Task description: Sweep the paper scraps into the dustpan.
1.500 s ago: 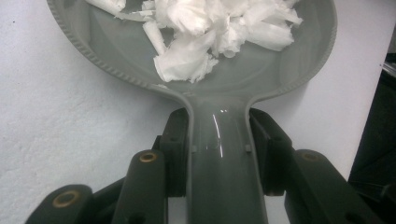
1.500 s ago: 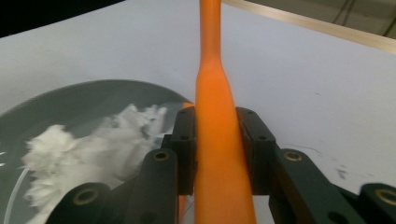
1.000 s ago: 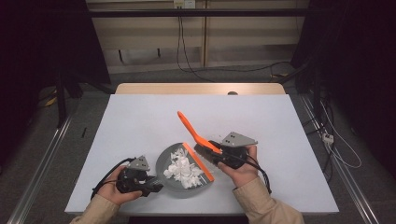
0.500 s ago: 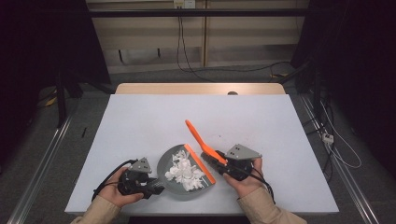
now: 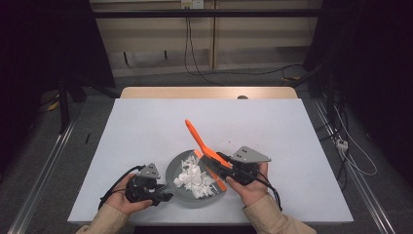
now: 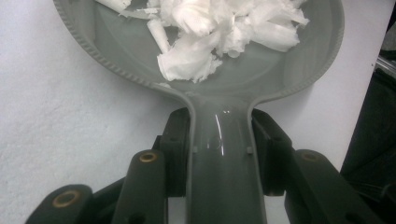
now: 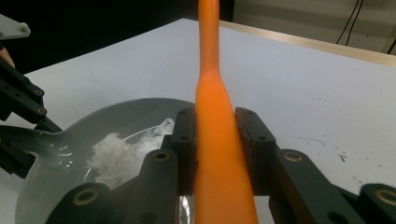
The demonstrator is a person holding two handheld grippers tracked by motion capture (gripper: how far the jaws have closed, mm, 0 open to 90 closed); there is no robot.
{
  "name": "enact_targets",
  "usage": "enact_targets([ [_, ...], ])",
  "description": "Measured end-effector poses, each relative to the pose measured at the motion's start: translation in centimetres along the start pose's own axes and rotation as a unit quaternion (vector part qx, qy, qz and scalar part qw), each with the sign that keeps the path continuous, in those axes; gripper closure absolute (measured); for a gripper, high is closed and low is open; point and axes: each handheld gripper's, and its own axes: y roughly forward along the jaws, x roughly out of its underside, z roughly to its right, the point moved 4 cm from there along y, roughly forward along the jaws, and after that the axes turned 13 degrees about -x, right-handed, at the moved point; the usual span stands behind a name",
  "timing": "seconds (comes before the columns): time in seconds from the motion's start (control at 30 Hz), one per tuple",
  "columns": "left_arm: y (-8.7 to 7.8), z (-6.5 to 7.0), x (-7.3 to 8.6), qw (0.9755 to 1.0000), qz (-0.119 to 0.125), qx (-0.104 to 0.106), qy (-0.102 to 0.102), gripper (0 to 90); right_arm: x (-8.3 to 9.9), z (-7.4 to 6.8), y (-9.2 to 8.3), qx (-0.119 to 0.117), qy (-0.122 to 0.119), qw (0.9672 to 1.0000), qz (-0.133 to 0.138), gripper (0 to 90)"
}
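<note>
A grey dustpan (image 5: 176, 165) lies near the table's front edge and holds a heap of white scraps (image 5: 194, 178). My left gripper (image 5: 164, 192) is shut on the pan's handle (image 6: 224, 158), one jaw on each side; the white scraps (image 6: 210, 37) lie just ahead in the dustpan (image 6: 299, 60). My right gripper (image 5: 220, 166) is shut on a long orange tool (image 5: 195, 136), whose thin end slants up and left over the table. In the right gripper view the orange tool (image 7: 215, 116) rises between the jaws of my right gripper (image 7: 215, 135), with the dustpan (image 7: 116, 112) at lower left.
The white table (image 5: 292, 126) is bare behind and beside the pan. Its wooden far edge (image 5: 209, 92) borders a dark floor with cables. A person's hands and sleeves come in at the bottom. The left gripper (image 7: 23, 107) appears at the left edge of the right gripper view.
My right gripper and the orange tool have shifted slightly toward the person and lower, closer over the pan's right side. The left gripper and the pan have stayed put.
</note>
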Motion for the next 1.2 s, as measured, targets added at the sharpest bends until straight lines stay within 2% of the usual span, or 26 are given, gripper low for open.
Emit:
enact_targets([
  [0.1, 0.0, 0.0, 0.0, 1.0, 0.001, -0.002, 0.0, 62.3, -0.1, -0.4, 0.4, -0.004, -0.007, 1.0, 0.001, 71.2],
  [0.23, -0.1, -0.2, 0.1, 1.0, 0.001, -0.008, -0.004, 62.4, -0.4, 0.1, 0.0, 0.014, -0.026, 0.9996, -0.002, 71.2],
  [0.33, -0.1, -0.3, 0.1, 0.9999, 0.0, -0.013, -0.011, 62.4, 0.2, 1.4, -0.8, 0.035, -0.018, 0.9992, -0.005, 71.2],
  [0.43, -0.2, -0.4, 0.0, 0.9997, -0.002, -0.023, -0.009, 62.3, 1.2, 2.7, -1.1, 0.059, -0.013, 0.9981, -0.015, 71.2],
  [0.57, -0.1, -0.4, 0.0, 0.9996, -0.001, -0.025, -0.01, 62.3, 1.7, 3.8, -1.2, 0.071, 0.001, 0.9972, -0.023, 71.0],
  [0.63, -0.1, -0.5, 0.0, 0.9997, -0.002, -0.023, -0.009, 62.3, 1.7, 3.7, -1.3, 0.069, 0.01, 0.9968, -0.039, 70.7],
  [0.7, 0.0, -0.4, -0.1, 0.9997, -0.001, -0.021, -0.011, 62.3, 1.8, 3.5, -1.3, 0.069, 0.02, 0.9952, -0.067, 68.9],
  [0.73, 0.0, -0.4, -0.1, 0.9997, 0.001, -0.022, -0.013, 62.3, 1.6, 3.4, -1.4, 0.068, 0.02, 0.9951, -0.068, 67.7],
  [0.83, 0.0, -0.4, -0.2, 0.9995, -0.001, -0.029, -0.01, 62.3, 1.1, 3.2, -1.7, 0.076, 0.025, 0.9925, -0.093, 66.6],
  [0.93, 0.1, -0.4, -0.3, 0.9996, 0.002, -0.023, -0.016, 62.3, 1.3, 3.0, -1.6, 0.08, 0.021, 0.9886, -0.125, 70.8],
  [1.03, 0.2, -0.3, -0.5, 0.9996, 0.002, -0.025, -0.011, 62.3, 1.3, 2.7, -1.3, 0.077, 0.024, 0.9888, -0.125, 71.3],
  [1.1, 0.3, -0.2, -0.5, 0.9996, 0.002, -0.024, -0.015, 62.3, 1.4, 2.4, -0.9, 0.064, 0.034, 0.9916, -0.108, 71.3],
  [1.17, 0.3, -0.3, -0.5, 0.9996, -0.002, -0.025, -0.009, 62.3, 1.3, 1.9, -0.5, 0.065, 0.029, 0.9922, -0.103, 71.3],
  [1.2, 0.3, -0.3, -0.6, 0.9996, 0.0, -0.024, -0.014, 62.3, 1.3, 1.7, -0.3, 0.057, 0.036, 0.9929, -0.097, 71.4],
])
